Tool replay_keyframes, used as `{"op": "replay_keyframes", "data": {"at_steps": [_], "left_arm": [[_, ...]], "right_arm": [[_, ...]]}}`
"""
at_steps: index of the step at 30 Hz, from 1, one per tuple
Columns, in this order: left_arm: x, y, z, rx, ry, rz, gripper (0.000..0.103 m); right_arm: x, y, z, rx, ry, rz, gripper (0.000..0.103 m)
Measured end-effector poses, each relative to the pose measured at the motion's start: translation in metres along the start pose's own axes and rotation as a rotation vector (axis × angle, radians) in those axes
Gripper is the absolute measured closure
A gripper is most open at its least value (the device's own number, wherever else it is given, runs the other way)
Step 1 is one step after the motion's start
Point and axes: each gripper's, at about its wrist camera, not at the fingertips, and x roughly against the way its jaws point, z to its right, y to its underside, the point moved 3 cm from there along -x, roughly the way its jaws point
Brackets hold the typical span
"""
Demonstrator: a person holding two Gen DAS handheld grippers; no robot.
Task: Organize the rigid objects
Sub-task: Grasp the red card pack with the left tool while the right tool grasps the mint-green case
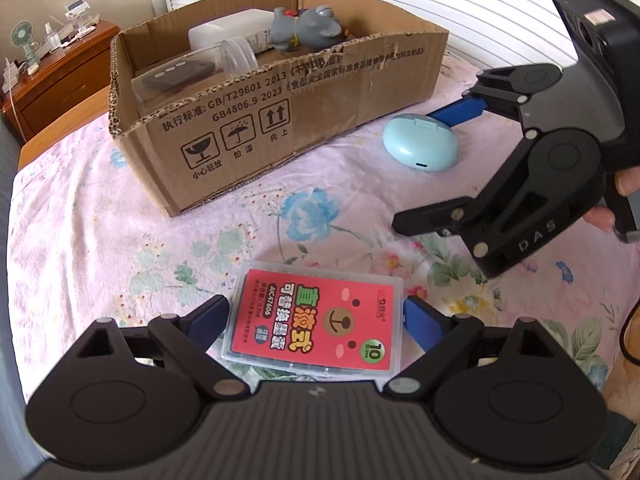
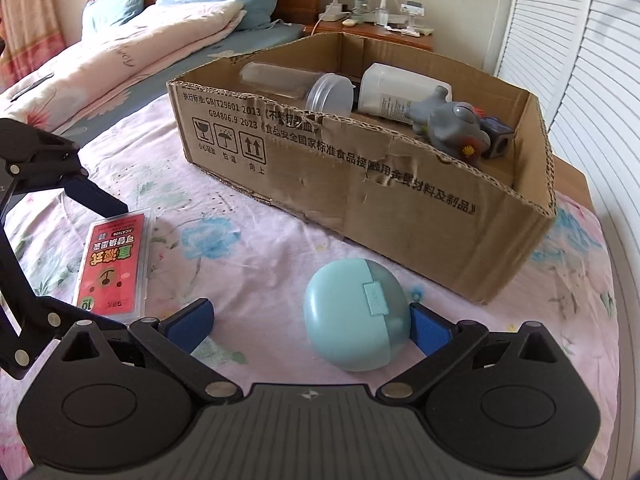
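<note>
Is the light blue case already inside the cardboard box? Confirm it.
No, the light blue case lies on the floral bedsheet in front of the cardboard box.

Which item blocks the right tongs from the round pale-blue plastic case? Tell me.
Probably none: the right tongs stand open around the round pale-blue plastic case, nothing between them, on the floral bedsheet.

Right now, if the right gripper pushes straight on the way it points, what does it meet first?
The right gripper would meet the light blue case first: it lies on the bedsheet between the open fingers, beside the right-hand pad. Contact there is unclear. The cardboard box stands beyond it.
</note>
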Motion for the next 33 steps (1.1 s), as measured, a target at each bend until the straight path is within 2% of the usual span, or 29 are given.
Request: {"op": "replay_keyframes", "data": {"at_steps": [4,15,17,33], "left_arm": [[-0.001,0.0,-0.001,-0.013,0.007,-0.004,0.007],[-0.001,0.0,-0.003,-0.019,0.016,0.001,0.009],[0.0,0.0,-0.002,-0.025,0.017,0.009,0.012],[0.004,-0.001,-0.001,-0.004,0.03,0.004,0.012]], "right_arm": [[0.0,-0.005,0.003,0.0,0.004,-0.008,0.011],[0.006,-0.008,0.016,-0.054,0.058,-0.025,0.044],[0.007,-0.008,0.017,-0.062,0.059,-0.027,0.044],[0.01,-0.008,0.014,-0.031,0.044,-0.045,0.045]]}}
